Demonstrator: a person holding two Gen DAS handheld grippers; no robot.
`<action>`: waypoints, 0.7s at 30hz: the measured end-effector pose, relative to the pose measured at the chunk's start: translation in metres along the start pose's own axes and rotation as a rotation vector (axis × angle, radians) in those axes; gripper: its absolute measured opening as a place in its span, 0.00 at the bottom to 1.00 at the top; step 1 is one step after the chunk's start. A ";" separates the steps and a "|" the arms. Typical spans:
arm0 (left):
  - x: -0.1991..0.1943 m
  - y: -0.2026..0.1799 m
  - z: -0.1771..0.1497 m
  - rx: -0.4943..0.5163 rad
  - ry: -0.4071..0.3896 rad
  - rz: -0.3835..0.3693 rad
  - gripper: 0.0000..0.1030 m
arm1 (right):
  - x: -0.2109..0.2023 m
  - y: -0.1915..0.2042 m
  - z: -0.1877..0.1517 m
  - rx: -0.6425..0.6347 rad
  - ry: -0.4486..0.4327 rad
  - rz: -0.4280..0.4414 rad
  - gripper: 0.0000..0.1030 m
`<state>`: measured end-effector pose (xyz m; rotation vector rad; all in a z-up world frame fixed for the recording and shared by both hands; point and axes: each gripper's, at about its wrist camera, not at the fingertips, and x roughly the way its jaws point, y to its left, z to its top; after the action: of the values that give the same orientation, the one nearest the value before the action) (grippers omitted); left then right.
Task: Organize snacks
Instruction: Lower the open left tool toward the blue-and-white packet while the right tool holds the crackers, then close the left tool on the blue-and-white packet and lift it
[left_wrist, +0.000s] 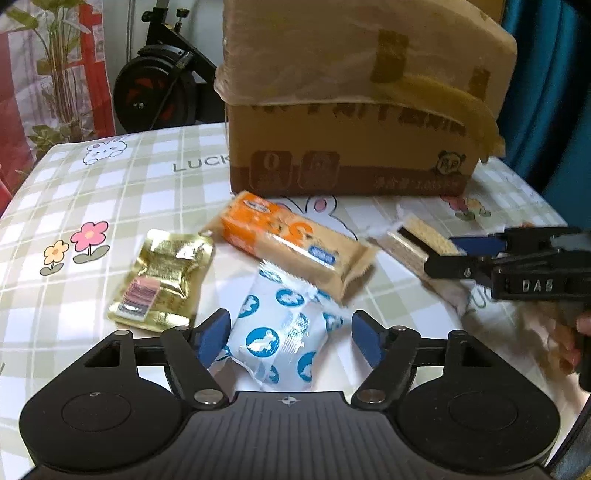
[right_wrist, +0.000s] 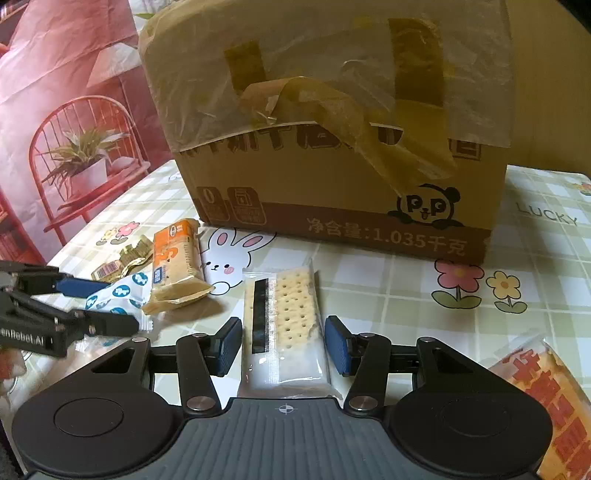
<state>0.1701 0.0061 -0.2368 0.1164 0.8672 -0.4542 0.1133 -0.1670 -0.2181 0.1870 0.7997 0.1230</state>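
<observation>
- Left wrist view: the left gripper (left_wrist: 288, 332) stands with jaws apart around the white-and-blue packet (left_wrist: 280, 332), which lies on the table (left_wrist: 74, 192) between the 2 blue pads; the left pad looks close to or touching the wrapper, the right pad stands clear of it, so nothing is clamped.
- Packet's long axis runs roughly along the fingers, tilted a little to the right, its crimped far end touching the orange pack (left_wrist: 291, 245).
- Gold pouch (left_wrist: 162, 275) lies just left of the packet, apart from the left finger.
- Beyond these, the box (left_wrist: 351, 140) stands at the table's far side, its flaps taped over.
- Right wrist view: the right gripper (right_wrist: 284, 341) straddles the clear cracker pack (right_wrist: 284, 325), pads just beside its 2 long edges; small gaps show on both sides, so I judge it released, not clenched.
- Cracker pack's long axis points straight away, toward the box (right_wrist: 332, 192).
- Each hand is nearer its own packet; my guess is that closing squarely across the short axis is what the next move needs.
- Only the right view shows another orange pack (right_wrist: 546, 398) at the near right edge, and the left gripper (right_wrist: 107, 306) from the side.
- Only the left view shows the gold pouch whole.
</observation>
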 end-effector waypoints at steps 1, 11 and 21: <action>0.000 -0.002 -0.002 0.009 0.002 0.007 0.73 | -0.001 0.000 0.000 -0.001 -0.001 0.002 0.46; -0.011 -0.004 -0.012 -0.125 -0.044 0.046 0.48 | 0.000 0.000 0.003 -0.011 -0.010 0.002 0.46; -0.038 -0.017 -0.014 -0.188 -0.118 0.072 0.48 | 0.009 0.001 0.004 -0.020 0.022 -0.003 0.45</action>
<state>0.1314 0.0075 -0.2159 -0.0516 0.7833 -0.3076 0.1223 -0.1651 -0.2219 0.1660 0.8204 0.1305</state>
